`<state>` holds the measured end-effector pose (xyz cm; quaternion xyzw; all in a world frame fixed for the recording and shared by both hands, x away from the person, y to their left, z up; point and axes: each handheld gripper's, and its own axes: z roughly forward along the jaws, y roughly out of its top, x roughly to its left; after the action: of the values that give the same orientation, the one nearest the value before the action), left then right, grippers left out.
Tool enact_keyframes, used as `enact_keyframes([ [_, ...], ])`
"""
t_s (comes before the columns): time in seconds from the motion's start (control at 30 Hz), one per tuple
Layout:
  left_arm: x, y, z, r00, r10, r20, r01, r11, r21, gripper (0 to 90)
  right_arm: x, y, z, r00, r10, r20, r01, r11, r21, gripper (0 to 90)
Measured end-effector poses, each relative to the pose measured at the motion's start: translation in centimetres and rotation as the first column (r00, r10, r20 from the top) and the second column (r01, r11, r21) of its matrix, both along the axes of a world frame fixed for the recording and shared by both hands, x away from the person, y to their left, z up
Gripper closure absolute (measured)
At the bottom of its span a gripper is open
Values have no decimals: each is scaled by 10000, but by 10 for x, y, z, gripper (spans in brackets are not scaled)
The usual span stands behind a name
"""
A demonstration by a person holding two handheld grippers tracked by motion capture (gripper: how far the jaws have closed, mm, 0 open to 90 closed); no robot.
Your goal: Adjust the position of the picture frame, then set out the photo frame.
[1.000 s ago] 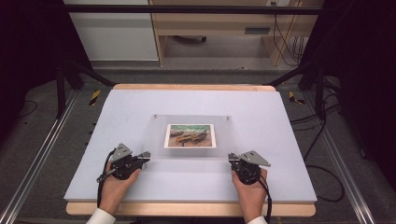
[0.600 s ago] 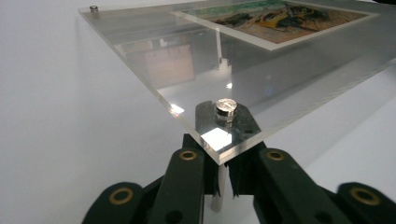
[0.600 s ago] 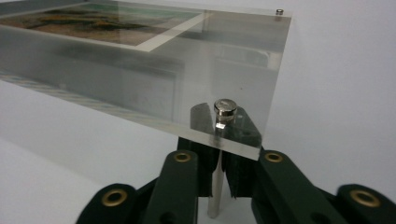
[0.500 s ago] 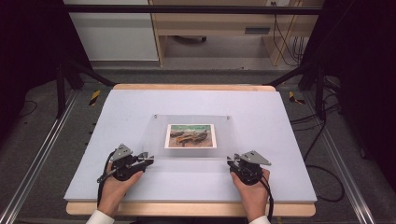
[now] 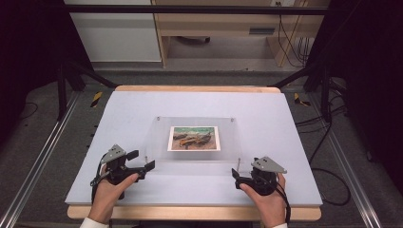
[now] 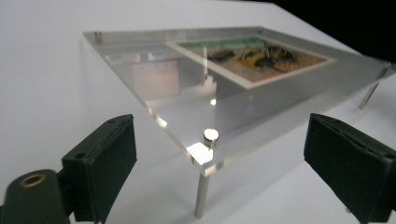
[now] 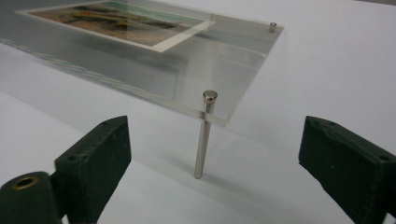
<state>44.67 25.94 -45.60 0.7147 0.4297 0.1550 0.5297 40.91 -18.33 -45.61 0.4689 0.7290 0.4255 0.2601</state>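
A clear acrylic plate (image 5: 159,142) stands on thin metal pins on the white table, with a colour picture (image 5: 193,138) lying flat in its middle. My left gripper (image 5: 143,159) sits at the plate's front left corner. Its jaws have just been opening and now stand wide on either side of the corner pin (image 6: 202,196), clear of it. My right gripper (image 5: 240,173) is just off the front right corner. Its jaws have also just been opening, and the corner pin (image 7: 203,140) stands free between and beyond the pads (image 7: 93,158).
The white table top (image 5: 285,123) lies on a wooden board, with bare room all round the plate. Metal rails run along both sides on the floor. Cables (image 5: 323,142) lie at the right, and a wooden desk stands at the back.
Both grippers' jaws have gone from shut to wide open. The right gripper has drawn back a little from the plate's corner. The plate has not moved.
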Motion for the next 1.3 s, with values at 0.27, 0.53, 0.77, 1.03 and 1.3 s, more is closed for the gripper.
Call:
enact_keyframes([
  [0.27, -1, 5, 5, 9982, 57, 604, -42, 9997, -249, 66, -2, 1, 10, 9970, -4, 774, 12, 9999, -107, 102],
  [0.53, -2, -1, 8, 9986, -220, 471, 212, 9996, 165, 70, -1, 1, 9, 9970, -181, 749, 200, 9995, -253, 119],
  [0.77, 1, -7, 16, 9984, -504, 261, 490, 9975, 502, 70, 4, 0, 11, 9980, -51, 637, 60, 9999, -137, 162],
  [1.03, 38, -22, 19, 9994, -293, -197, 310, 9953, 917, 132, 38, 5, 31, 9939, 949, 570, -936, 9953, -246, 313],
  [1.3, 26, -34, 3, 9999, -21, 106, 7, 9916, 1295, 122, 56, 7, 15, 9939, 1044, 354, -1049, 9944, 137, 341],
])
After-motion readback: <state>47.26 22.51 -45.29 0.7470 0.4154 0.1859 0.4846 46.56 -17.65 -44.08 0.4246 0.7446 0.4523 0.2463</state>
